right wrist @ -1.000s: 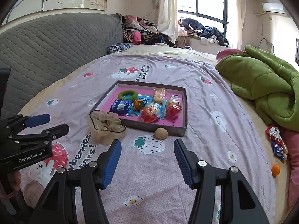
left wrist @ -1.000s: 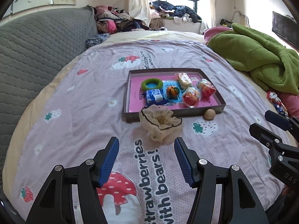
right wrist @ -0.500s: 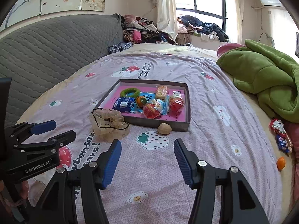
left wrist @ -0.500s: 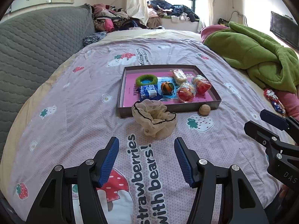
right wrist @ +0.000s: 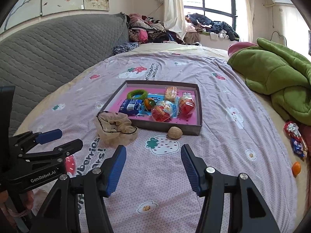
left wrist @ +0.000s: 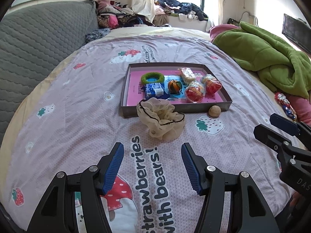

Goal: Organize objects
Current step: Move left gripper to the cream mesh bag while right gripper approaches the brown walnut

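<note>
A shallow grey box with a pink floor point(left wrist: 134, 89) point(right wrist: 199, 114) lies on the bed. It holds a green ring point(left wrist: 152, 77), a blue packet point(left wrist: 154, 91), an orange point(left wrist: 174, 86) and wrapped snacks point(left wrist: 195, 94). A beige scrunchie point(left wrist: 162, 119) point(right wrist: 114, 127) and a walnut point(left wrist: 214, 111) point(right wrist: 175, 132) lie on the sheet just in front of the box. My left gripper point(left wrist: 152, 165) is open and empty, short of the scrunchie. My right gripper point(right wrist: 153, 167) is open and empty, short of the walnut.
A green blanket point(left wrist: 272, 58) is heaped at the right. Wrapped sweets point(right wrist: 295, 137) and a small orange point(right wrist: 296, 168) lie by the right bed edge. A grey quilted headboard point(left wrist: 38, 48) runs along the left. Clothes pile up under the far window.
Both grippers have drawn back a little from the box, so the scrunchie and walnut sit farther ahead. Both stay open; nothing was picked up.
</note>
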